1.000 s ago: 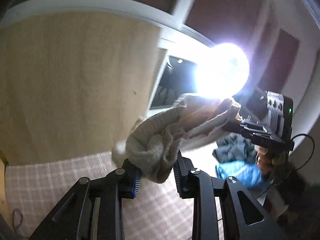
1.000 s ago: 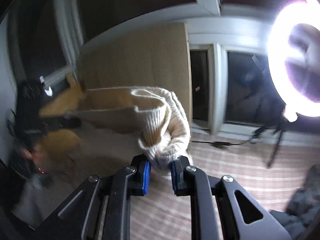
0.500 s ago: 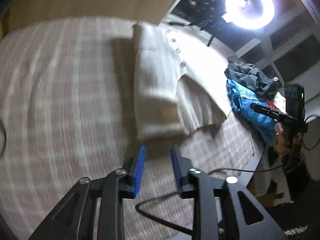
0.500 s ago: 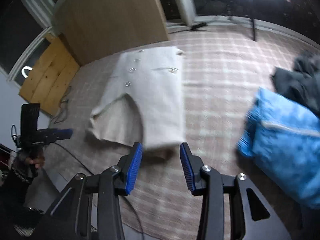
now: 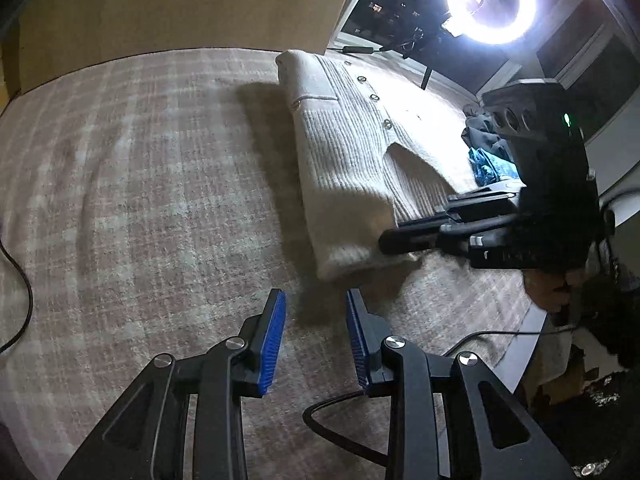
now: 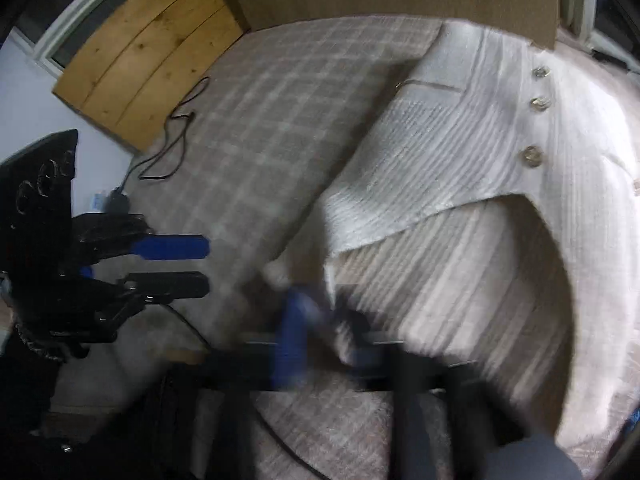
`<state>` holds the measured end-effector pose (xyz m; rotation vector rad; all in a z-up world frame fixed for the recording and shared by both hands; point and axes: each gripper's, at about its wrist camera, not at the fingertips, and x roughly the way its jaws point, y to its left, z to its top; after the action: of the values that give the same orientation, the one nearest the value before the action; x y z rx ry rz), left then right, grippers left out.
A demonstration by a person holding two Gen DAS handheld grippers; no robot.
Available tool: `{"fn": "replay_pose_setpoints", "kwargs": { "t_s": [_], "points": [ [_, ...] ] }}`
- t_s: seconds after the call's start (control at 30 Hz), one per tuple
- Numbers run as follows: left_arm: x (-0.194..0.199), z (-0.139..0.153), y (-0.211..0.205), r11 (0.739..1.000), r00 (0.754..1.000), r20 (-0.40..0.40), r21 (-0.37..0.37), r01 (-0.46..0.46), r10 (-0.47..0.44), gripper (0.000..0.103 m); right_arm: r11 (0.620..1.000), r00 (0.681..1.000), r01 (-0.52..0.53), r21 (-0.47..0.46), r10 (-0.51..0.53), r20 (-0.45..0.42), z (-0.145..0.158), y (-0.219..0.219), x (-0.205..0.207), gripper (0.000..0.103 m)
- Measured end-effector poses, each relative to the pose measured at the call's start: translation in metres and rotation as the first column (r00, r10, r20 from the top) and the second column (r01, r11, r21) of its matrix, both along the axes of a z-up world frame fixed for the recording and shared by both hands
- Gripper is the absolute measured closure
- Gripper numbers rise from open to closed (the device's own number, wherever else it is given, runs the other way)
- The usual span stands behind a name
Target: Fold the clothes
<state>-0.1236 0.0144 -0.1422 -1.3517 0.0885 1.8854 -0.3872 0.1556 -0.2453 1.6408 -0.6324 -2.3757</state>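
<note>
Cardigan: the cream ribbed cardigan lies flat on the checked blanket, buttons up, one side folded over.
Left gripper: the left gripper hovers over bare blanket just short of the cardigan's near hem, blue pads apart, nothing between them.
Right gripper: the right gripper is at the cardigan's near corner; its jaws have just snapped together, and motion blur hides whether any knit is caught.
Beyond: dark and blue clothes sit past the cardigan, under a ring light.
</note>
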Motion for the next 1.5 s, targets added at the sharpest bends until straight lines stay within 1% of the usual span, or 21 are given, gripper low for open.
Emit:
{"fn": "replay_pose_setpoints", "kwargs": {
  "t_s": [0.07,0.13,0.2,0.3,0.33,0.37,0.4,0.5,0.53,0.57,0.6,0.67,0.83,0.9,0.97,1.03,1.13,1.3,1.33,1.4,1.5],
  "points": [
    [0.001,0.007,0.003,1.000,1.000,-0.017,0.020,0.013,-0.013,0.074,0.992,1.000,-0.008,-0.125,0.006,-0.013,0.011,0.009,0.007,0.101],
    [0.002,0.015,0.009,0.999,0.998,-0.052,0.030,0.040,-0.038,0.072,0.985,0.999,-0.025,-0.173,0.018,-0.044,0.021,0.015,0.016,0.100],
    [0.002,0.017,0.020,0.997,0.995,-0.073,0.028,0.066,-0.063,0.071,0.986,1.000,-0.001,-0.169,0.002,0.006,0.013,0.018,0.018,0.099],
    [-0.004,0.009,0.031,0.996,0.994,-0.056,0.013,0.093,-0.092,0.071,0.984,0.996,0.062,-0.164,-0.051,0.069,0.001,0.025,0.019,0.097],
    [-0.003,0.006,0.032,0.994,0.992,-0.064,-0.004,0.108,-0.108,0.071,0.983,0.995,0.085,-0.164,-0.075,0.070,0.001,0.027,0.020,0.095],
    [-0.003,0.003,0.033,0.992,0.990,-0.072,-0.022,0.123,-0.124,0.071,0.982,0.994,0.103,-0.155,-0.095,0.059,0.004,0.028,0.021,0.087],
    [-0.002,-0.001,0.033,0.990,0.988,-0.072,-0.034,0.134,-0.136,0.071,0.985,0.994,0.106,-0.134,-0.101,0.041,0.007,0.027,0.023,0.084],
    [-0.002,-0.010,0.027,0.991,0.991,-0.033,-0.033,0.131,-0.132,0.071,0.999,0.999,0.039,-0.002,-0.039,-0.033,0.021,0.011,0.026,0.082],
    [-0.002,-0.011,0.024,0.992,0.992,-0.028,-0.027,0.121,-0.122,0.071,0.998,0.999,0.000,0.063,0.002,-0.040,0.023,0.000,0.025,0.077],
    [-0.002,-0.012,0.021,0.993,0.993,-0.024,-0.022,0.112,-0.113,0.071,0.991,0.998,-0.036,0.129,0.042,-0.044,0.024,-0.011,0.025,0.065],
    [-0.003,-0.012,0.019,0.994,0.994,-0.020,-0.019,0.107,-0.108,0.071,0.979,0.996,-0.068,0.194,0.078,-0.045,0.023,-0.021,0.024,0.060],
    [-0.002,-0.012,0.017,0.995,0.994,-0.022,-0.010,0.102,-0.103,0.071,0.950,0.989,-0.125,0.287,0.141,-0.035,0.019,-0.038,0.021,0.060],
    [0.003,-0.013,0.022,0.989,0.988,-0.045,-0.011,0.146,-0.146,0.071,0.881,0.978,-0.190,0.434,0.210,0.002,0.010,-0.047,0.014,0.063],
    [0.003,-0.016,0.023,0.988,0.987,-0.040,-0.013,0.155,-0.155,0.071,0.894,0.976,-0.208,0.396,0.217,0.023,0.007,-0.043,0.008,0.099],
    [0.003,-0.016,0.025,0.988,0.987,-0.042,-0.009,0.155,-0.155,0.071,0.918,0.982,-0.185,0.350,0.185,0.035,0.009,-0.033,0.004,0.099],
    [0.005,-0.013,0.028,0.986,0.984,-0.051,-0.005,0.169,-0.169,0.071,0.936,0.988,-0.143,0.321,0.152,-0.003,0.021,-0.023,0.002,0.099],
    [0.009,-0.009,0.037,0.983,0.980,-0.069,-0.015,0.184,-0.184,0.071,0.968,0.993,-0.094,0.234,0.109,-0.051,0.041,-0.011,0.000,0.099],
    [0.006,-0.014,0.056,0.984,0.982,-0.060,-0.018,0.178,-0.179,0.074,0.989,0.995,-0.039,0.140,0.052,-0.089,0.057,-0.003,-0.008,0.099],
    [0.005,-0.014,0.059,0.984,0.982,-0.058,-0.008,0.178,-0.178,0.075,0.991,0.995,-0.034,0.129,0.046,-0.094,0.059,-0.002,-0.009,0.099],
    [0.005,-0.014,0.063,0.984,0.983,-0.049,0.021,0.177,-0.175,0.089,0.994,0.994,-0.024,0.111,0.035,-0.102,0.063,-0.002,-0.010,0.099],
    [0.005,-0.003,0.062,0.978,0.988,-0.007,0.142,0.153,-0.154,0.090,0.995,0.991,-0.010,0.098,0.023,-0.128,0.076,0.004,-0.005,0.099]
  ]
}}
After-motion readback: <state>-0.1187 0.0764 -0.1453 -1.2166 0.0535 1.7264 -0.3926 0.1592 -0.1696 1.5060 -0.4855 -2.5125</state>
